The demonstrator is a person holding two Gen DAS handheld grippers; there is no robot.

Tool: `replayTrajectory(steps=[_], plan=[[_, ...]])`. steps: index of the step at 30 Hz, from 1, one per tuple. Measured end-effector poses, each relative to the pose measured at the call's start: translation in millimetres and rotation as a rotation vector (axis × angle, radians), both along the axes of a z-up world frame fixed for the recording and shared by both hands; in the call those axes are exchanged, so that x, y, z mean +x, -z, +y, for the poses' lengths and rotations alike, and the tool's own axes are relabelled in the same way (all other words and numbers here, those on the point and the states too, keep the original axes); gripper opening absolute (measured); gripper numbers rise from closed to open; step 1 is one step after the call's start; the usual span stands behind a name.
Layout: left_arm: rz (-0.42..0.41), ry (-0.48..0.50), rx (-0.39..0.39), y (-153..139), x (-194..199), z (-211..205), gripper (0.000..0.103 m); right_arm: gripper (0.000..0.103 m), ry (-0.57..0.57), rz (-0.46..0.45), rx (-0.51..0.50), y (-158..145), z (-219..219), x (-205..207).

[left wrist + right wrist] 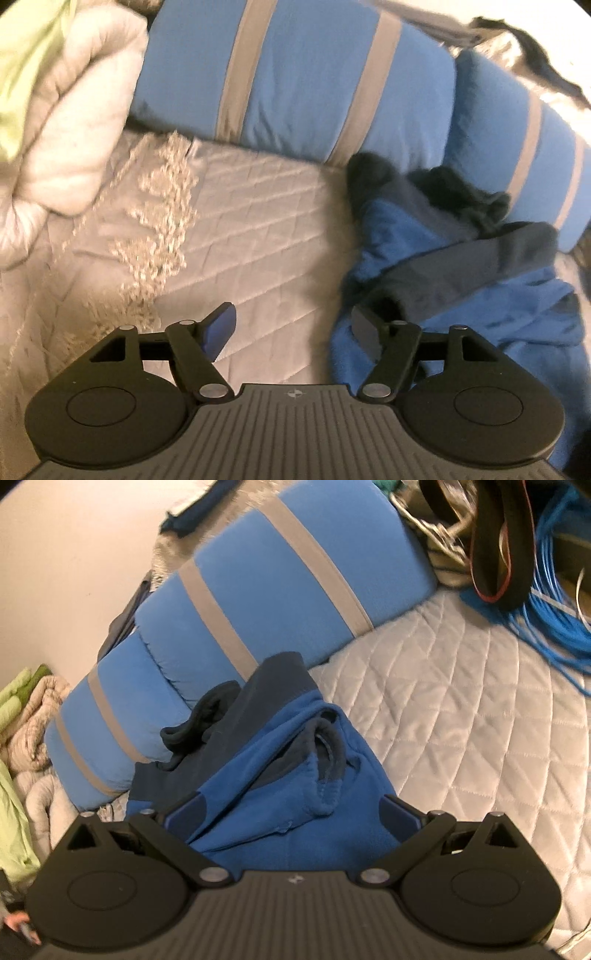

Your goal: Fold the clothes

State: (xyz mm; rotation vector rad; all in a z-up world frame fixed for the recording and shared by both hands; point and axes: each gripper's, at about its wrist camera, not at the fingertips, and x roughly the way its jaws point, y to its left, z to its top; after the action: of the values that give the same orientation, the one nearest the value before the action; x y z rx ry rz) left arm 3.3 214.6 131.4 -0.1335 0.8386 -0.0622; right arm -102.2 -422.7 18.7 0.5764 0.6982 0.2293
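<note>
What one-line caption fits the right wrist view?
Open right gripper poised over a crumpled blue garment on a quilted bed, beside striped blue pillows.

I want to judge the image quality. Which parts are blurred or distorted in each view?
Left wrist view: motion blur smears the garment and pillows; the left gripper stays sharp; fisheye bends the edges. Right wrist view: sharper, the garment seams readable, the cables slightly smeared, the quilt lines curved by the lens.

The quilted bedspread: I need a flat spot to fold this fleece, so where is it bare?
Bare quilted bedspread lies between the beige duvet and the blue fleece, below the striped pillows. Another bare patch sits right of the fleece, crowded beyond by blue cables.
</note>
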Motion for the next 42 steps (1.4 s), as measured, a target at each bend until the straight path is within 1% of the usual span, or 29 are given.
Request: replayTrajectory(steps=[4,7,11,15,18,19,21,23,25,27,31,33,36,38,40,42], plan=[[-0.063,0.051,0.008,-32,-9,-13,0.069,0.103,-0.041,-0.038,-0.075,-18,6,-6],[-0.112,0.092,0.026,-62,-9,-27,0.070,0.103,-0.051,-0.067,-0.118,-42,4,-2],[-0.186,0.149,0.024,-109,-4,-53,0.070,0.103,-0.041,-0.122,-0.175,-94,-5,14],[-0.258,0.213,-0.018,-163,9,-82,0.071,0.103,-0.031,-0.175,-0.231,-146,-13,30],[-0.303,0.254,-0.056,-201,23,-100,0.073,0.103,-0.027,-0.207,-0.271,-190,-18,48],[-0.320,0.270,-0.065,-214,28,-106,0.073,0.103,-0.027,-0.220,-0.274,-197,-17,53],[-0.357,0.310,-0.040,-236,39,-121,0.073,0.103,-0.027,-0.246,-0.280,-211,-16,63],[-0.391,0.323,0.003,-245,50,-138,0.073,0.103,-0.028,-0.273,-0.286,-225,-15,73],[-0.412,0.327,0.019,-241,61,-153,0.073,0.103,-0.027,-0.298,-0.290,-238,-14,83],[-0.407,0.336,0.006,-224,77,-169,0.073,0.103,-0.019,-0.280,-0.256,-220,-8,96],[-0.330,0.358,-0.039,-164,114,-210,0.073,0.103,0.027,-0.184,-0.196,-151,14,117],[-0.278,0.382,-0.030,-125,138,-236,0.073,0.103,0.043,-0.139,-0.174,-114,30,124],[-0.218,0.416,0.019,-72,171,-271,0.073,0.103,0.090,-0.068,-0.153,-61,55,132],[-0.182,0.439,0.048,-39,191,-292,0.073,0.103,0.120,-0.033,-0.138,-34,70,137],[-0.149,0.461,0.066,-10,211,-309,0.073,0.103,0.129,-0.016,-0.138,-9,83,140],[-0.133,0.489,0.039,14,229,-324,0.073,0.103,0.144,-0.035,-0.144,5,91,142]])
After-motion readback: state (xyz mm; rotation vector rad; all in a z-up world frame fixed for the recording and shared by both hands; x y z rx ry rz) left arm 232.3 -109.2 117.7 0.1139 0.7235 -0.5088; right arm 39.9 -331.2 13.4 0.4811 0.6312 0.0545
